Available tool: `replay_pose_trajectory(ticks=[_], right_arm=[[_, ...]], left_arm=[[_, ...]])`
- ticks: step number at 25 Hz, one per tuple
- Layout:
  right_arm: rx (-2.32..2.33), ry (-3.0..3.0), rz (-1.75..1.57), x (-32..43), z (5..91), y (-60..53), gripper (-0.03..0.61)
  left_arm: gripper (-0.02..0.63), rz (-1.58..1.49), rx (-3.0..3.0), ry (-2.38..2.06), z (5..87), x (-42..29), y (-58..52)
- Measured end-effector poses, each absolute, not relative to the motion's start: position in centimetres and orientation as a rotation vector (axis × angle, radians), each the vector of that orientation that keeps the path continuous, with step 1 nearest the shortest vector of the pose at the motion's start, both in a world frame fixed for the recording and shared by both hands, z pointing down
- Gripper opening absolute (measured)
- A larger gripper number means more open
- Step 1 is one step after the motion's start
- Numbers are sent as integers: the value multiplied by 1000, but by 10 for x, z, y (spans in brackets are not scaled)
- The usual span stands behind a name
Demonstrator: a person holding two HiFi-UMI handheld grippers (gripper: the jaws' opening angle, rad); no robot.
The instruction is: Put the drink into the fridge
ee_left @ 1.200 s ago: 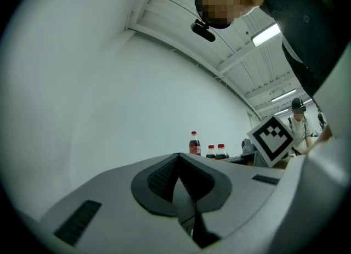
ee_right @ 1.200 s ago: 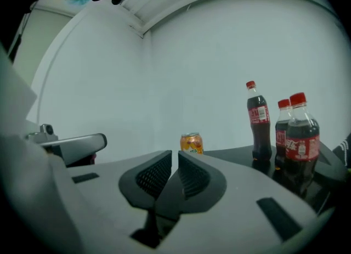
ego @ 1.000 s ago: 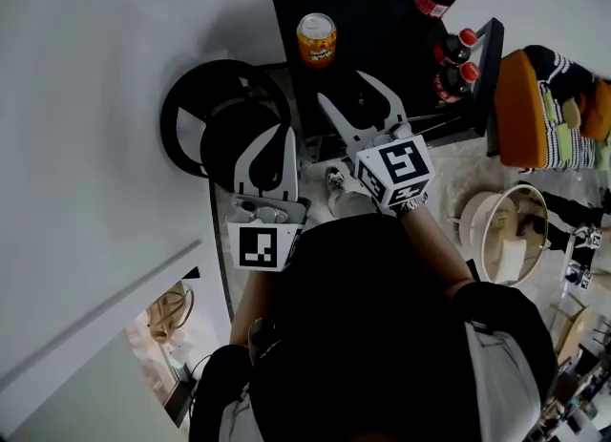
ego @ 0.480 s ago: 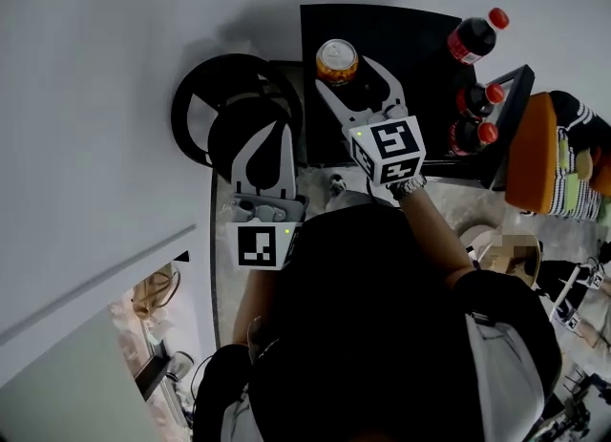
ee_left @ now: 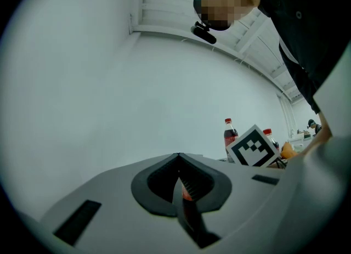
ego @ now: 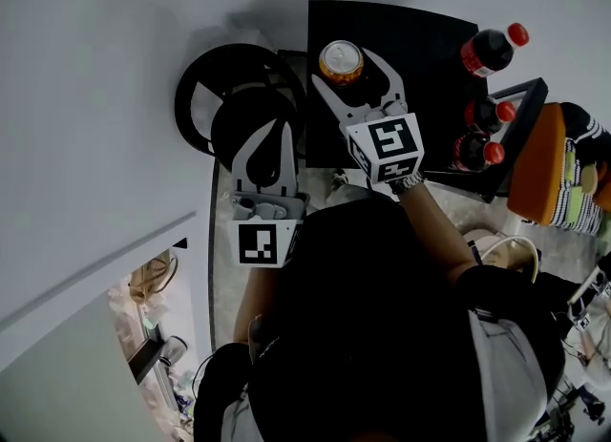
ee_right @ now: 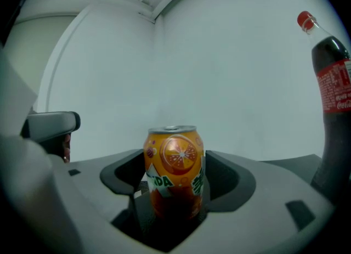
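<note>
1. Orange drink can (ee_right: 174, 170) upright on a black surface (ego: 420, 34), near the top centre of the head view.
2. Right gripper (ego: 348, 73) reaching up to the can, jaws spread wide on either side of it and just opened further; can standing between them, not squeezed.
3. Left gripper (ego: 283, 130) lower left, well apart from the can, jaws closed together on nothing.
4. Red-capped cola bottle (ego: 489, 47) standing at the surface's right edge; two more bottles (ego: 480, 115) just below it in a black rack (ego: 516, 96).

Dim, soft light, fisheye-warped, dark corners
</note>
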State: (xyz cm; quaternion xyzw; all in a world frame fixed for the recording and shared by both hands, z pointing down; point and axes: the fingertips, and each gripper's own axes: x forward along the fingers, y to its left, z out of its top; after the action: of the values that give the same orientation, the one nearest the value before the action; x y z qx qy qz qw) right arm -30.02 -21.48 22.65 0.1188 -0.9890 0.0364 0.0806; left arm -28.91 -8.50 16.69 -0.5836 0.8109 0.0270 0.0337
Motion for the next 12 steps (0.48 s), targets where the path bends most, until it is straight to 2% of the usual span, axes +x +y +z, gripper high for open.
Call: replay_pose_trajectory(ticks=[12], right_arm=[[324,-2935,127,-309,232,-218,322]], left_arm=[[9,80,-1787,2497,173,-283,-84]])
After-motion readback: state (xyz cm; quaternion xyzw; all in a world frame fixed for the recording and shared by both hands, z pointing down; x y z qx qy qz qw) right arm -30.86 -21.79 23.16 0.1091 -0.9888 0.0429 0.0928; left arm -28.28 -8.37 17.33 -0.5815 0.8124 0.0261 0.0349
